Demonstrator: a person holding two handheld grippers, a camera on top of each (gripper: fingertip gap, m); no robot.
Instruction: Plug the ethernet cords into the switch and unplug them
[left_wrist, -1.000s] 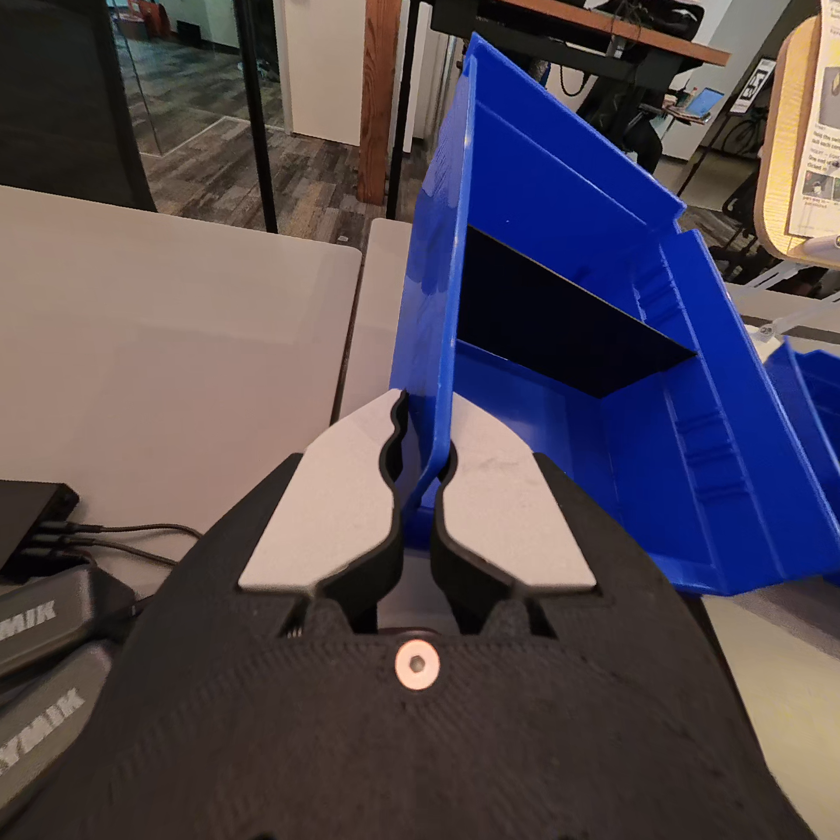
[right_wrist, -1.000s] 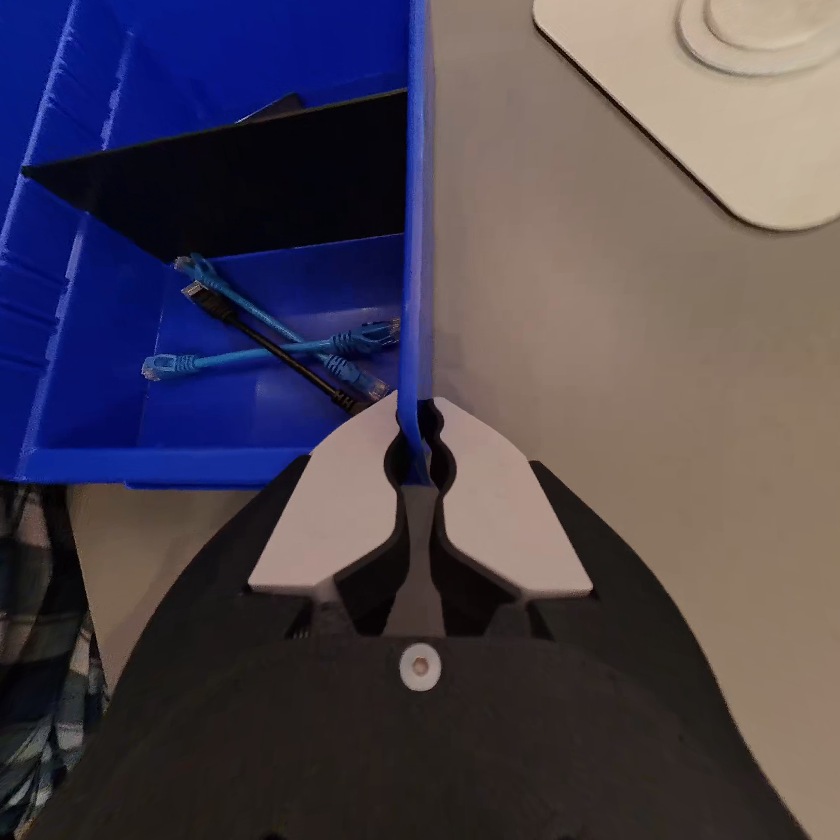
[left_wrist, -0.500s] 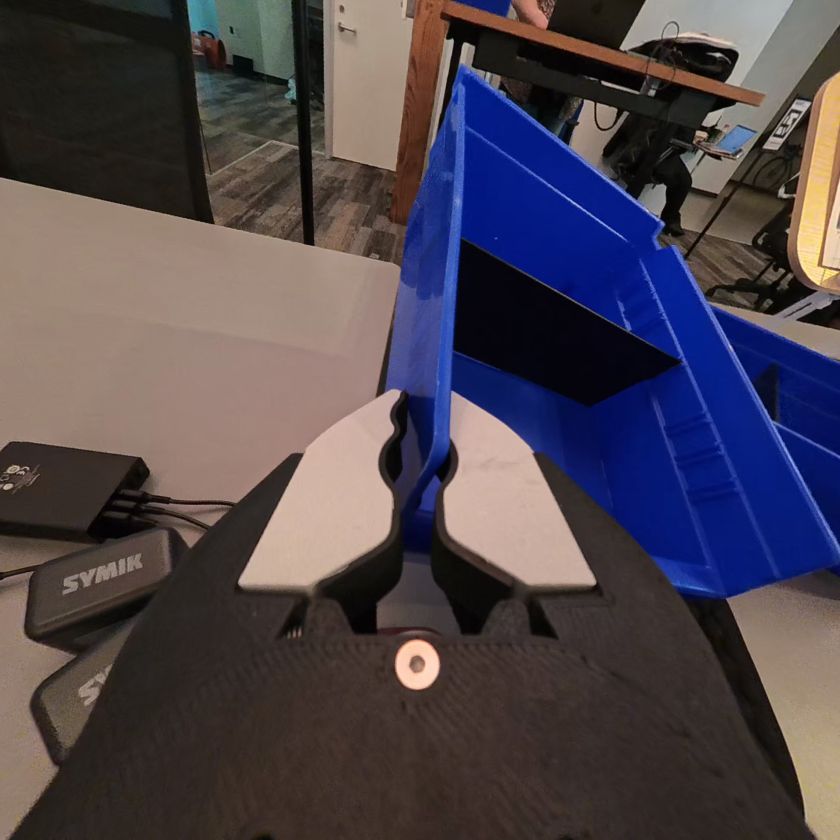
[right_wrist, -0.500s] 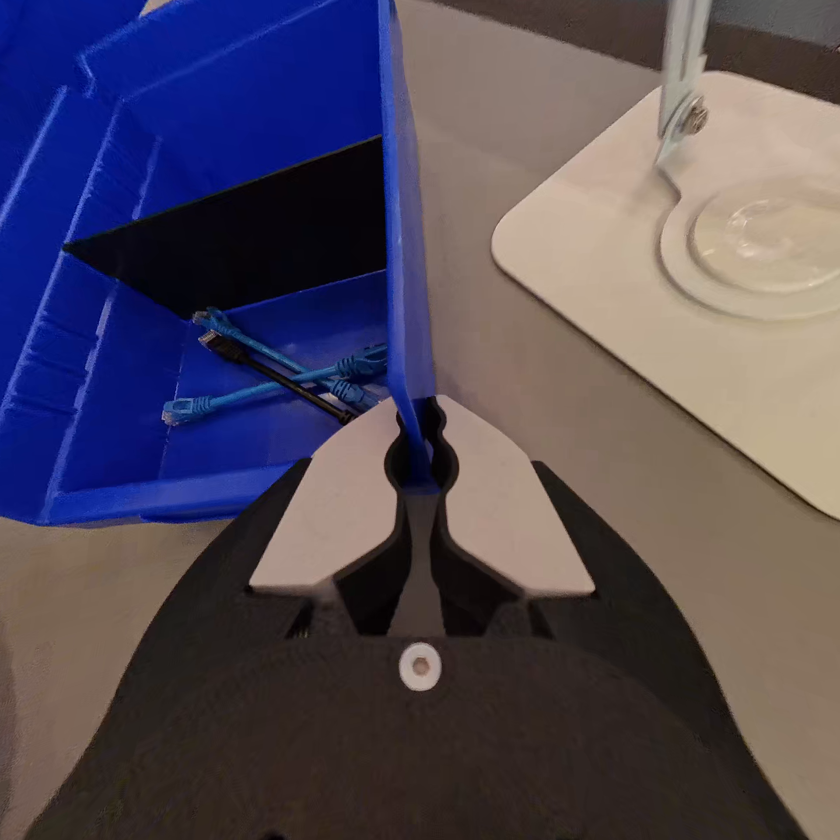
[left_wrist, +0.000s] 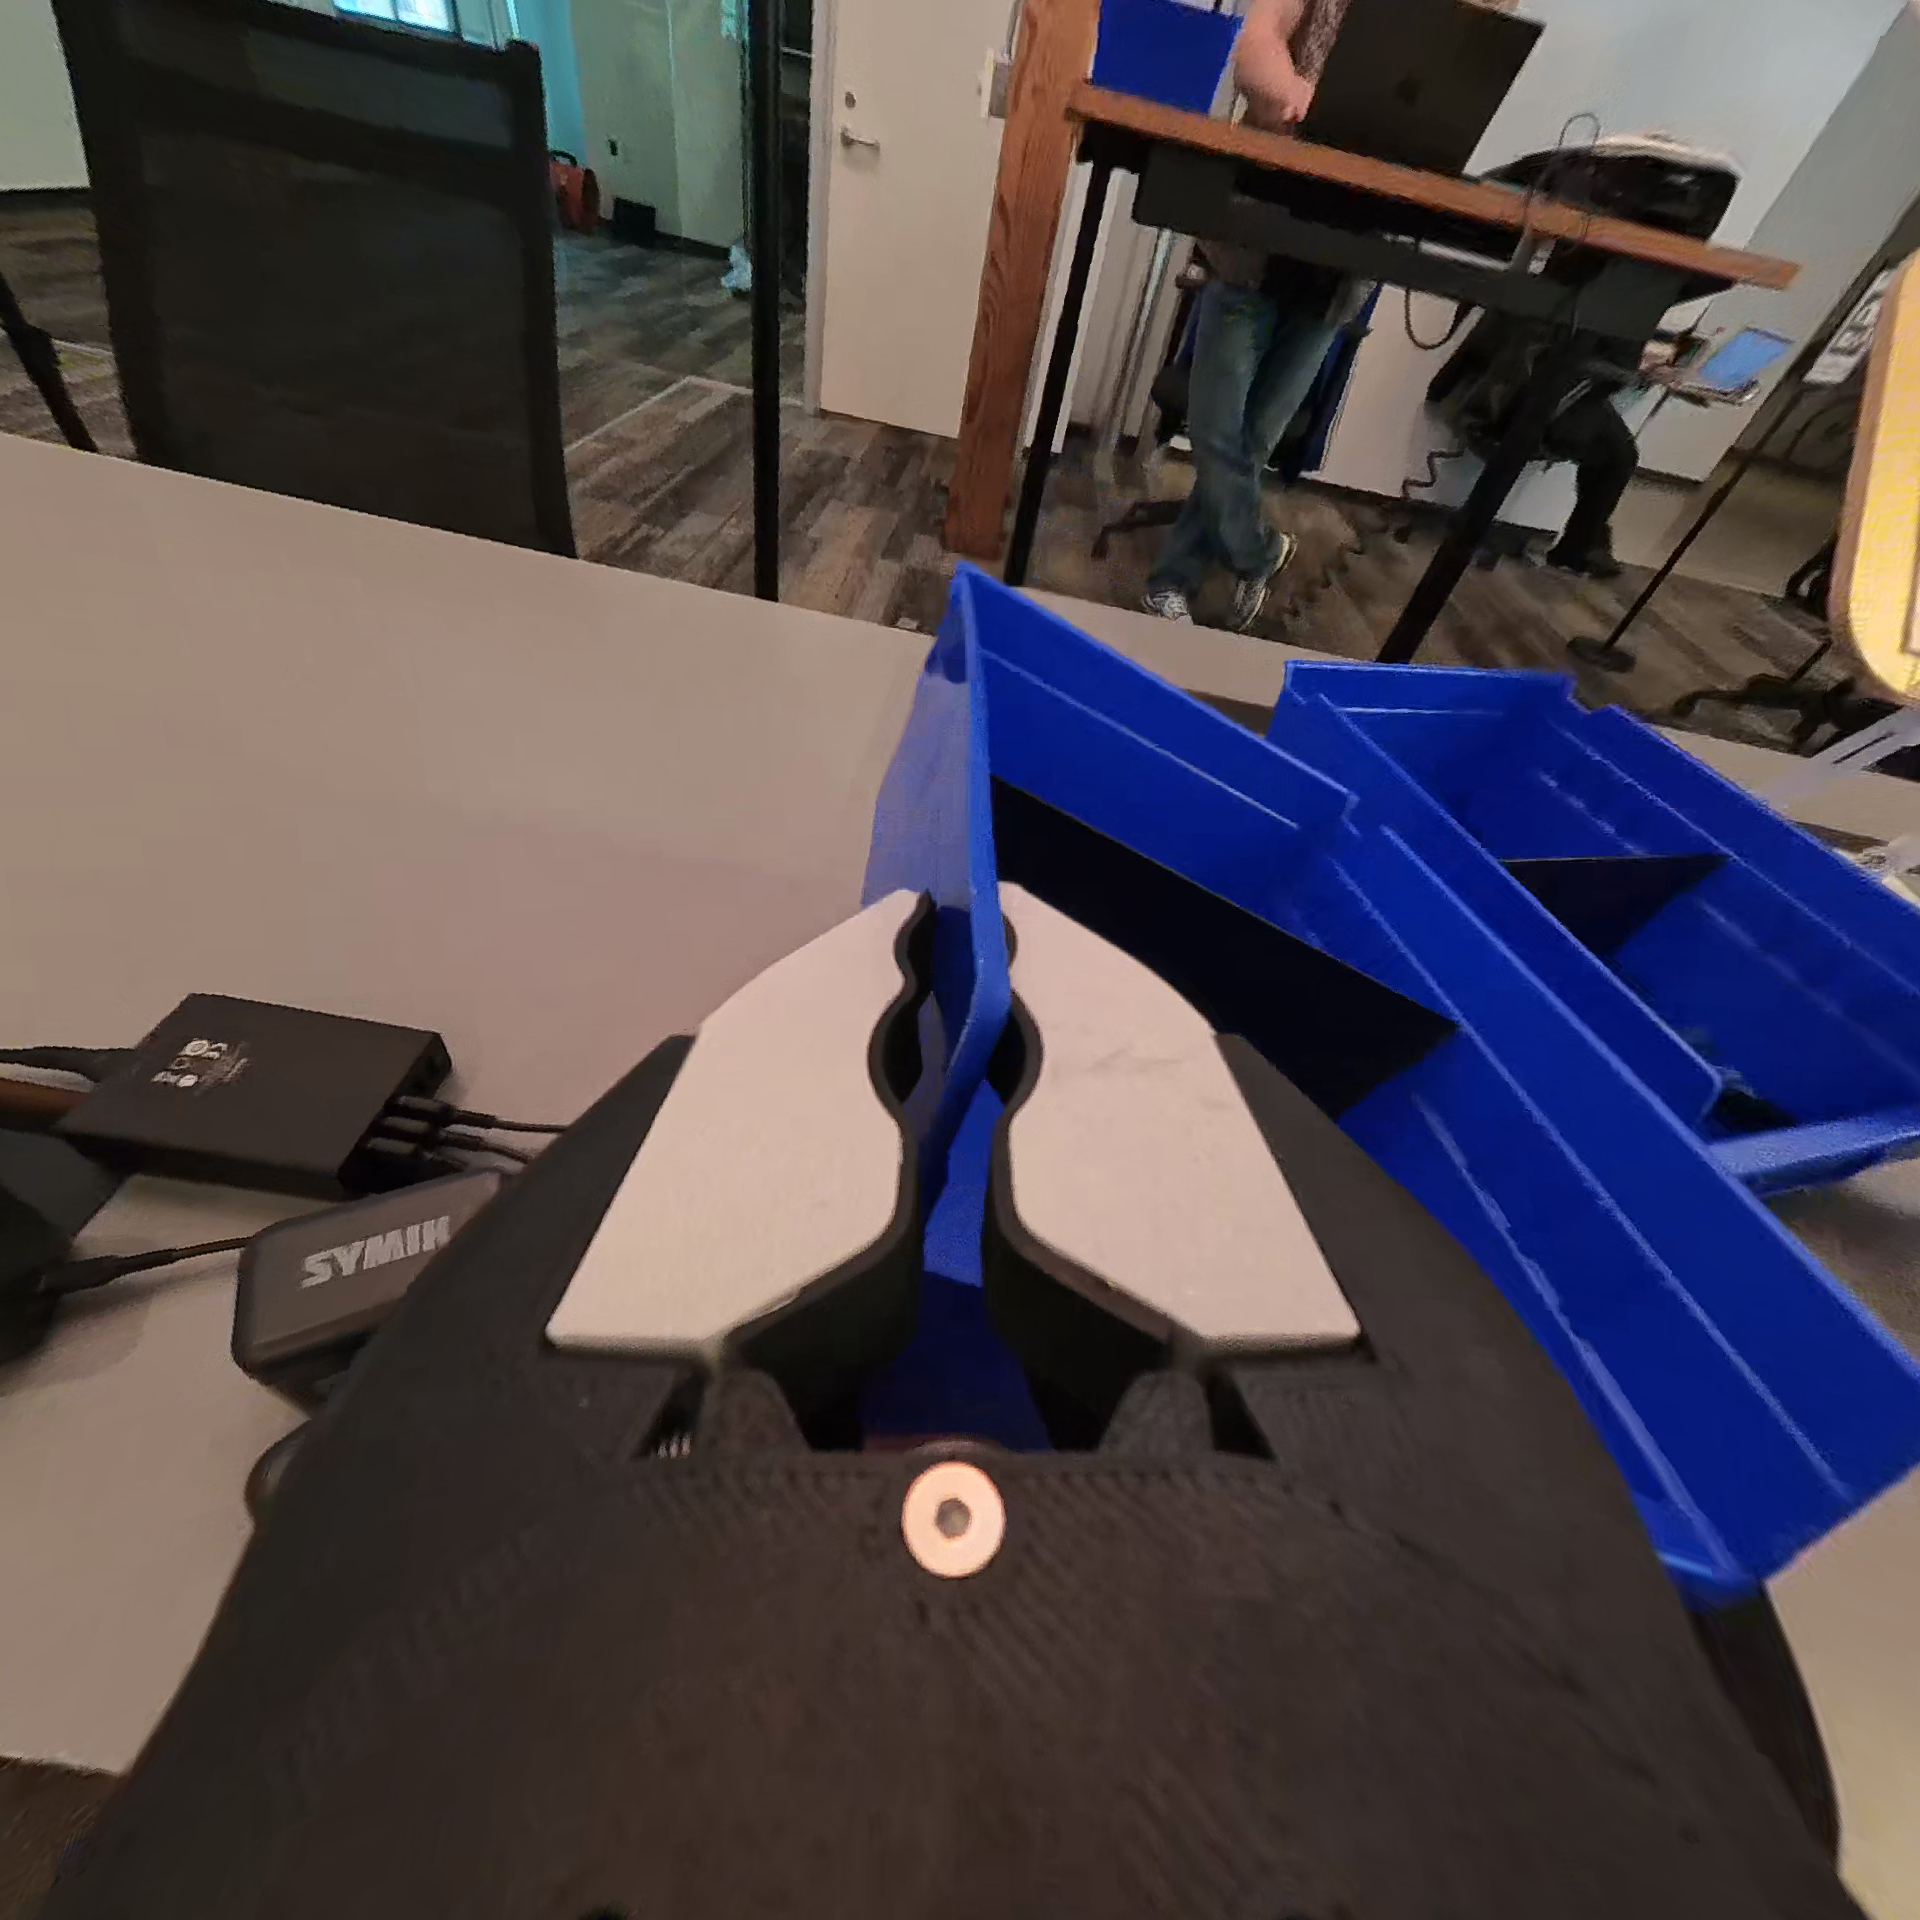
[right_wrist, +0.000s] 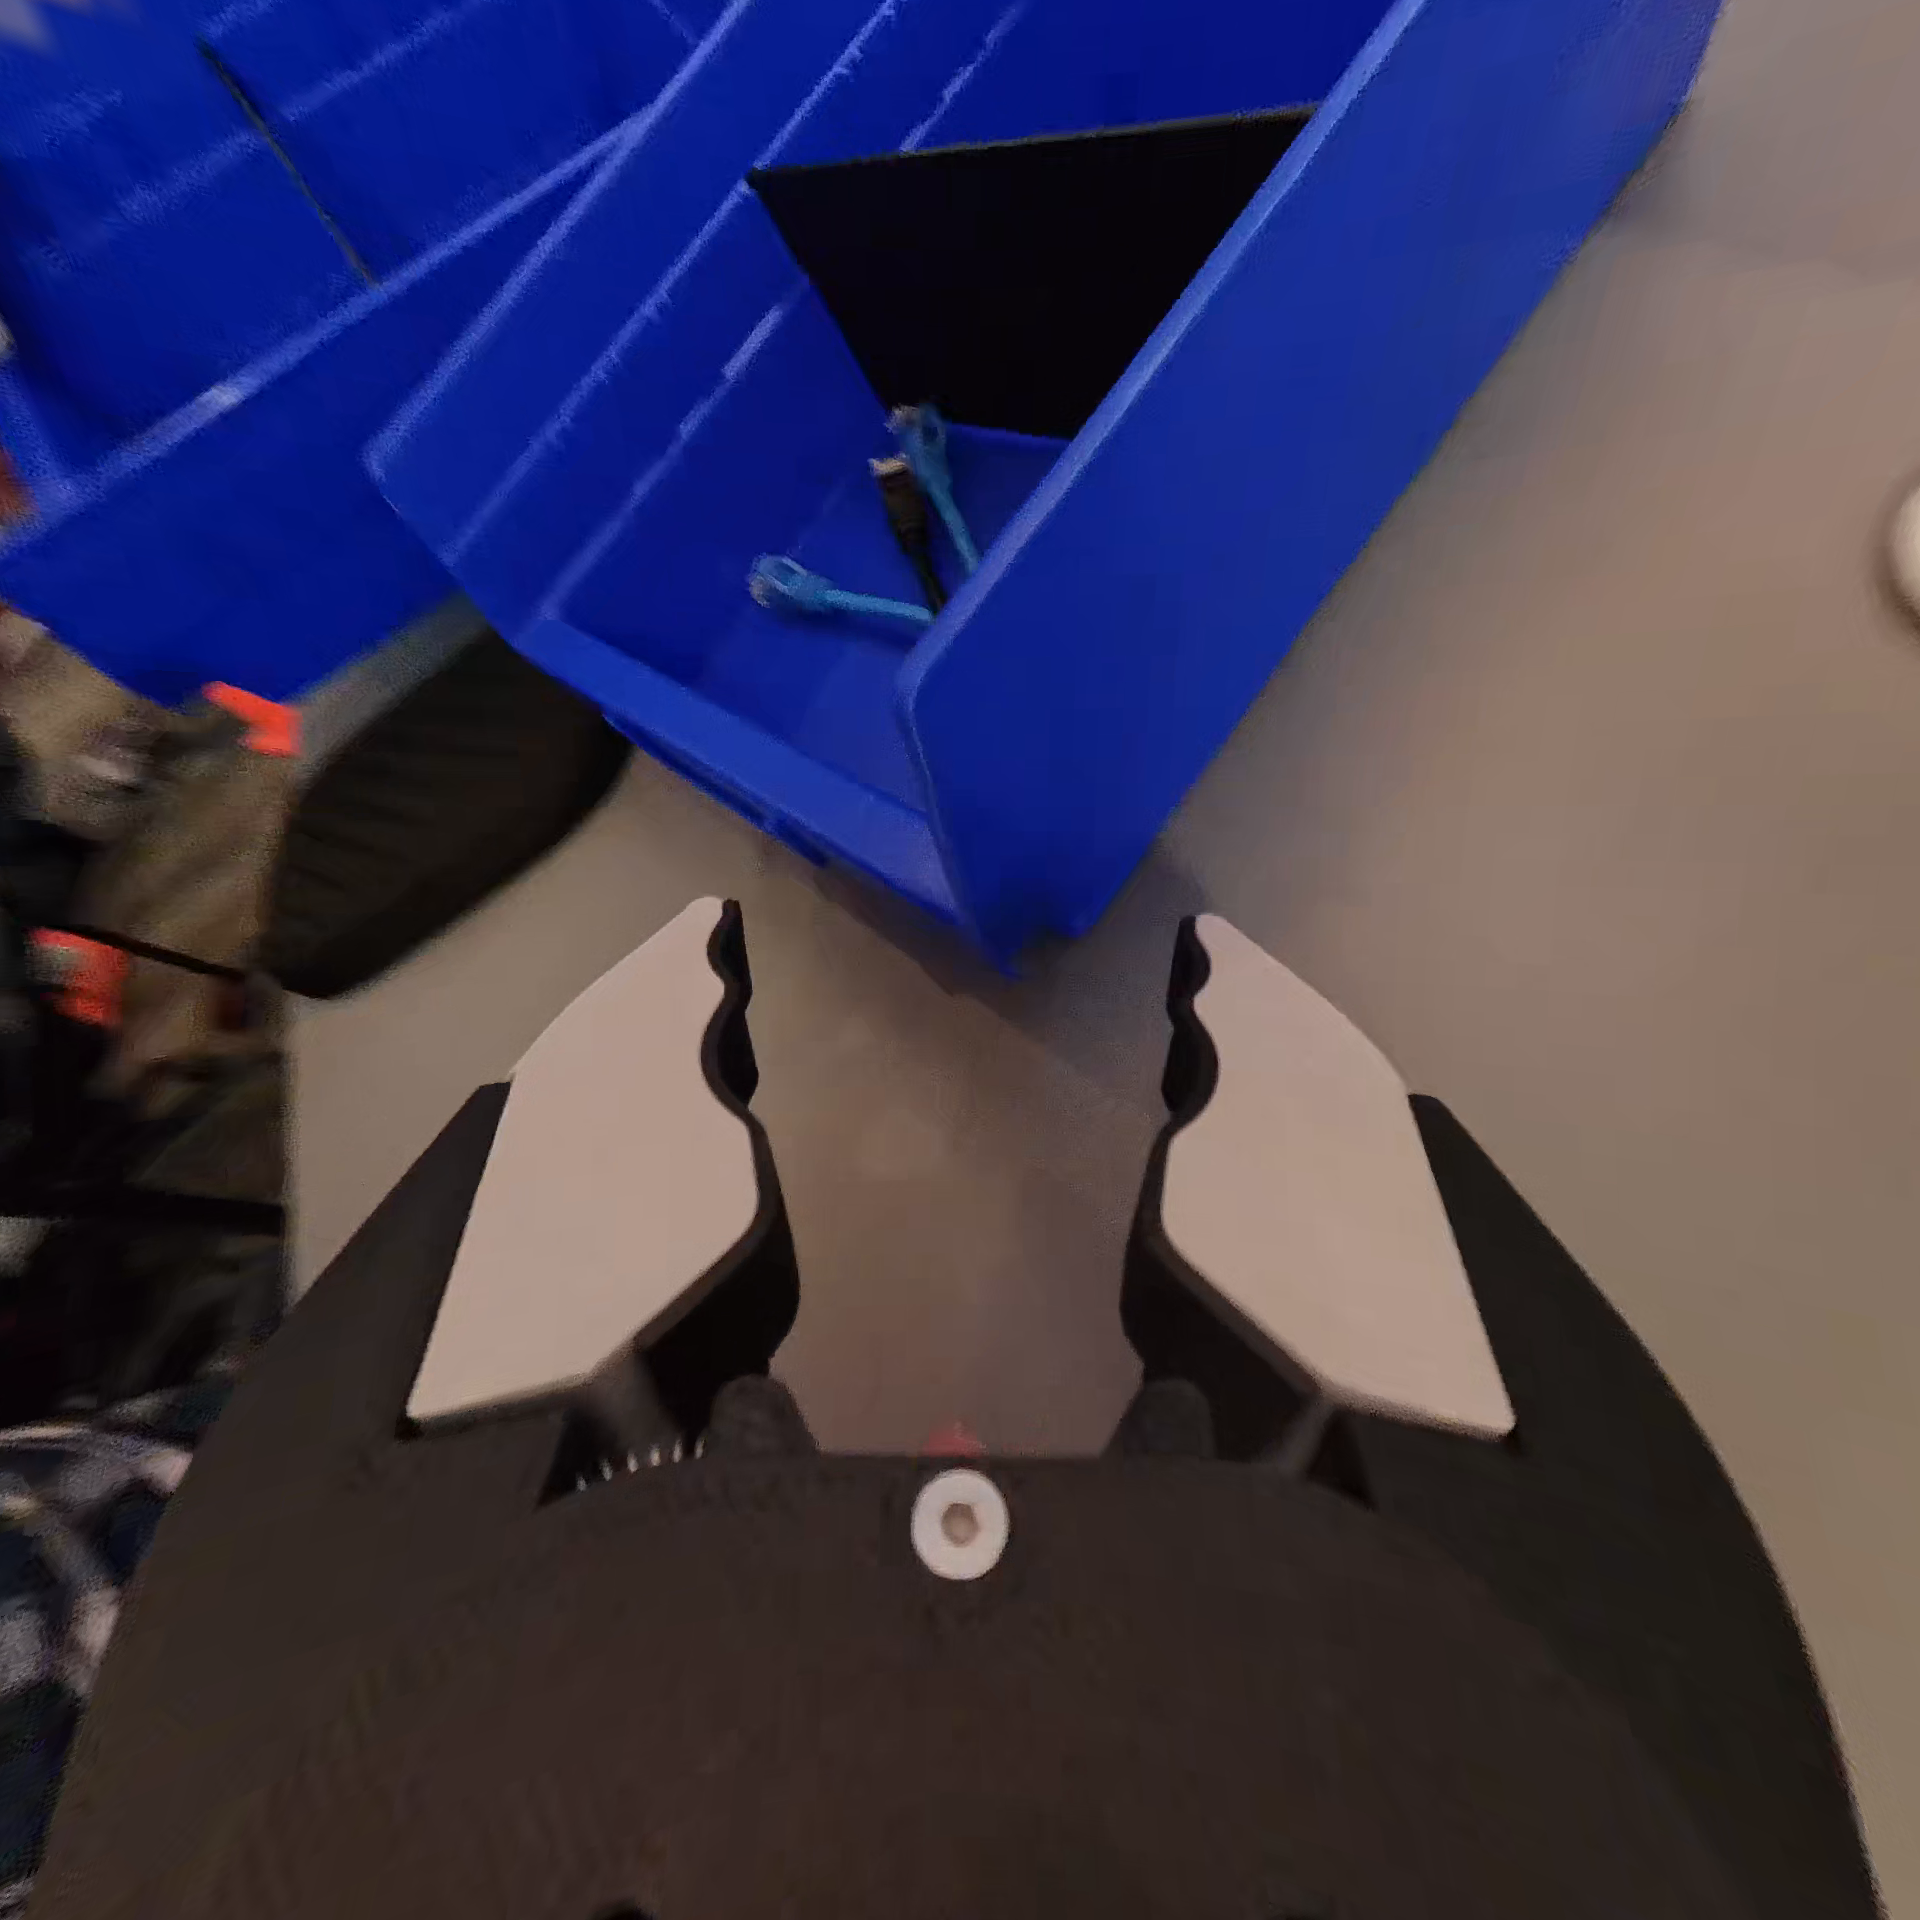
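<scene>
Grey table (left_wrist: 436, 790) under everything, running off toward a black chair and a wood-topped desk with a person standing at it. On it, your blue bin (left_wrist: 1558, 1299), split by a black divider (left_wrist: 1195, 966), with a second blue bin (left_wrist: 1714, 914) set right against its far side. Your left gripper (left_wrist: 961, 935) is clamped on the near bin's side wall; both pads press the thin blue plastic where it runs down between them. Your right gripper (right_wrist: 956, 935) hangs over bare tabletop just short of the bin's corner (right_wrist: 1018, 935), fingers spread wide, holding nothing. Left of your left gripper: a black multi-port box (left_wrist: 260, 1091) with thin dark leads plugged into its face, and a dark grey block (left_wrist: 343, 1268) beside it. The ethernet cords (right_wrist: 894, 540) lie loose in the bin's front compartment, two light blue and one black, partly hidden by the wall.
</scene>
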